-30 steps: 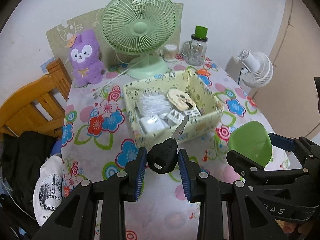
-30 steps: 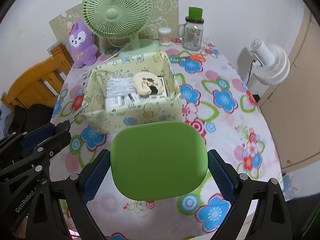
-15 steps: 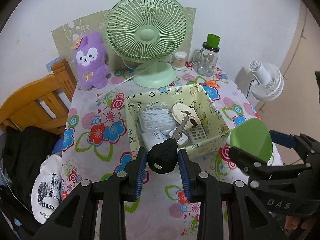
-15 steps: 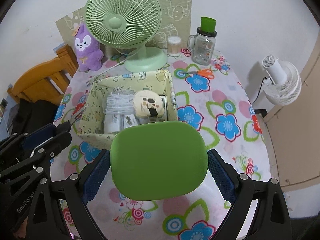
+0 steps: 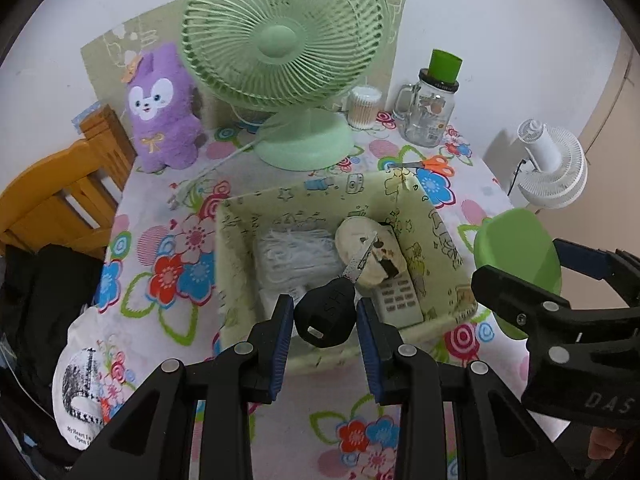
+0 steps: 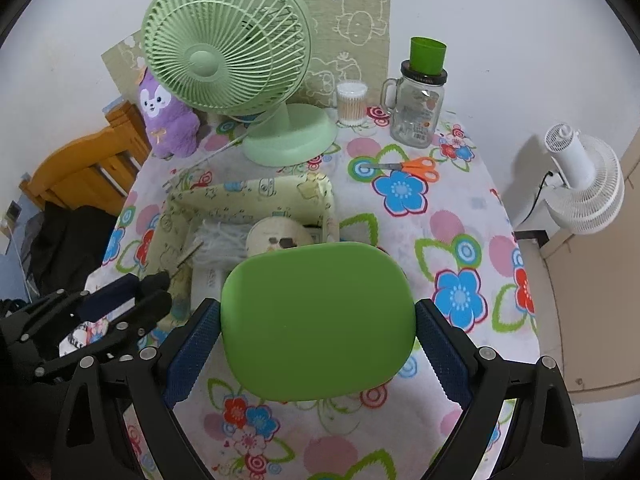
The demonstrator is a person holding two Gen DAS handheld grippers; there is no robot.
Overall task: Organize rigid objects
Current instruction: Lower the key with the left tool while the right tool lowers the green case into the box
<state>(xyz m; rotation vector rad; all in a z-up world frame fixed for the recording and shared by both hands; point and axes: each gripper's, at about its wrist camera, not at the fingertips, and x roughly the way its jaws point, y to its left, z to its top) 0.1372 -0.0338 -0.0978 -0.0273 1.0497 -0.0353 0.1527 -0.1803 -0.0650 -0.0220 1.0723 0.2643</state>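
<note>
The left gripper [image 5: 325, 322] was clenched on a black-headed key [image 5: 328, 312], its pads pressing the head from both sides so that the metal blade pointed forward over the near wall of the yellow fabric box [image 5: 240, 248]. This hold appeared chosen to let the key drop blade-first into the box once released. The right gripper [image 6: 318, 330] was clamped on a green rounded case [image 6: 318, 320], gripped across its width and held above the table [image 6: 460, 208] just right of the box, presumably awaiting its turn. The box already held a white coiled cable [image 5: 294, 252], a round cream item [image 5: 368, 252] and a small white keypad device [image 5: 396, 300], which suggested that it served as the collection point and that the task was well advanced. At the far side of the table stood a green fan [image 5: 284, 60], a purple plush toy [image 5: 162, 108], a glass jar [image 5: 430, 116] and orange-handled scissors [image 5: 432, 164], all outside the box. No contact between the key and the box contents could be confirmed.
</note>
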